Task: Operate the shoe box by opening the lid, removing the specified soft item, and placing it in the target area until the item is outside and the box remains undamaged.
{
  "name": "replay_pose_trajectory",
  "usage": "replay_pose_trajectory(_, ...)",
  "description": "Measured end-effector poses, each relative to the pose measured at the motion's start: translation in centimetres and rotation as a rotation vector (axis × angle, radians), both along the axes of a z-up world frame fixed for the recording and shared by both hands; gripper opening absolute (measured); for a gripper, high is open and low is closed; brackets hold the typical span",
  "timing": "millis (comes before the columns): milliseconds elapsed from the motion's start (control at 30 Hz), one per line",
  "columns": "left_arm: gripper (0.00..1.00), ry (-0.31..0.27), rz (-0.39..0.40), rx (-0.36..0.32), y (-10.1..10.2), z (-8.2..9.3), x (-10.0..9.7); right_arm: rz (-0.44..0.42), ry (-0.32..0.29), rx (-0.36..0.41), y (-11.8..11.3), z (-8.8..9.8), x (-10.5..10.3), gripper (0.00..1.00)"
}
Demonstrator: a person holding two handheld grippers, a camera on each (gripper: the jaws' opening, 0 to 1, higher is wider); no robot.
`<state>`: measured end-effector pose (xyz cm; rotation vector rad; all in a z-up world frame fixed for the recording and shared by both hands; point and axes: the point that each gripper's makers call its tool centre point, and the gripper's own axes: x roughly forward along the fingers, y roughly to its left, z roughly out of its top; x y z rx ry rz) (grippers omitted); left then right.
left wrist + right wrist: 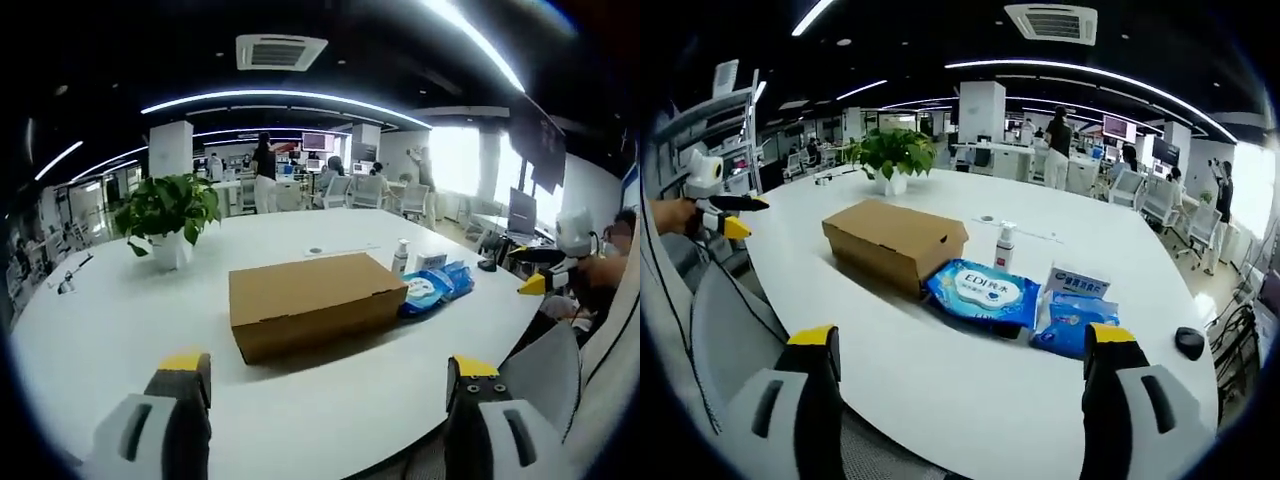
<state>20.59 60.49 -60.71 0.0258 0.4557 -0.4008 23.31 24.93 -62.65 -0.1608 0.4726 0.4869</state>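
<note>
A closed brown cardboard shoe box [312,302] lies on the white table [120,320], its lid flat. In the right gripper view the same box [895,240] sits left of centre. My left gripper [330,375] is open, its yellow-tipped jaws wide apart and well short of the box. My right gripper [970,345] is open too, held back from the table edge. At the far right of the left gripper view is the right gripper [550,275], held by a hand. The left gripper [725,215] appears at the left of the right gripper view.
Blue wipe packs [985,292] [437,285] lie against the box's end, with a small white bottle [1005,245] and a small white box [1077,280] behind. A potted plant [168,215] stands at the back. A black mouse [1189,342] lies at the right. Grey chair backs [725,330] are near the edge.
</note>
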Motion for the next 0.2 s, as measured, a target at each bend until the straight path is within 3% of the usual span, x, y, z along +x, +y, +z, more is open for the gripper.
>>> replay_pose_trajectory(200, 1.00, 0.007, -0.004, 0.012, -0.25, -0.27, -0.27, -0.038, 0.002, 0.022, -0.68, 0.44, -0.23, 0.96)
